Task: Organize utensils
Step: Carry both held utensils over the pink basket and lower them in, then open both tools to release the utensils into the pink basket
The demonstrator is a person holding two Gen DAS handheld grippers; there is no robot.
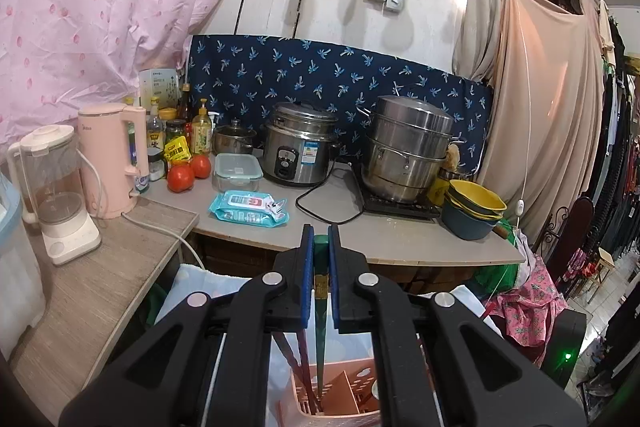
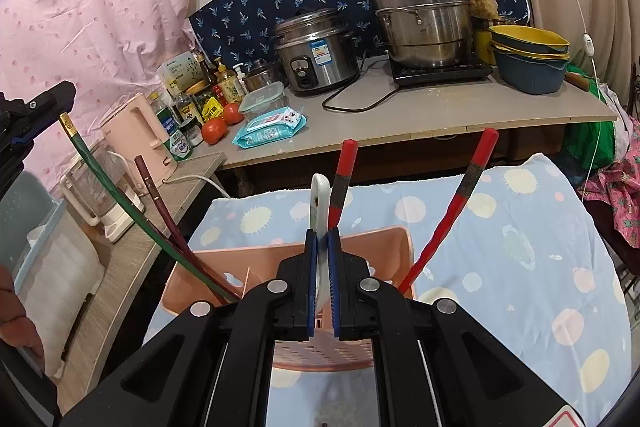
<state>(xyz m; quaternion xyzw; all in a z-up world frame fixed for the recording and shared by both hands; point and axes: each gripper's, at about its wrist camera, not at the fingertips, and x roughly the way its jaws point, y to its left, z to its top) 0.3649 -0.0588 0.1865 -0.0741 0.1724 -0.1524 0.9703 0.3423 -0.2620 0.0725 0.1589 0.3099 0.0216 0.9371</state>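
Observation:
In the left wrist view my left gripper (image 1: 321,233) is shut on a green chopstick (image 1: 320,347). The chopstick's lower end reaches down into a pink slotted utensil holder (image 1: 344,383), beside a dark red chopstick (image 1: 298,359). In the right wrist view my right gripper (image 2: 322,235) is shut on a white spoon (image 2: 320,193), handle up, above the same pink holder (image 2: 400,239). Two red chopsticks (image 2: 460,195) lean out of the holder's far side. The green chopstick (image 2: 120,195) slants in from the left gripper (image 2: 36,107) at upper left.
The holder stands on a pale blue cloth with planets (image 2: 520,247). Behind is a counter (image 2: 440,111) with a rice cooker (image 2: 316,55), a steamer pot (image 2: 424,11), stacked bowls (image 2: 528,59), tomatoes (image 2: 214,131) and a wipes pack (image 2: 272,131). A pink kettle (image 1: 114,159) and a blender (image 1: 56,195) stand left.

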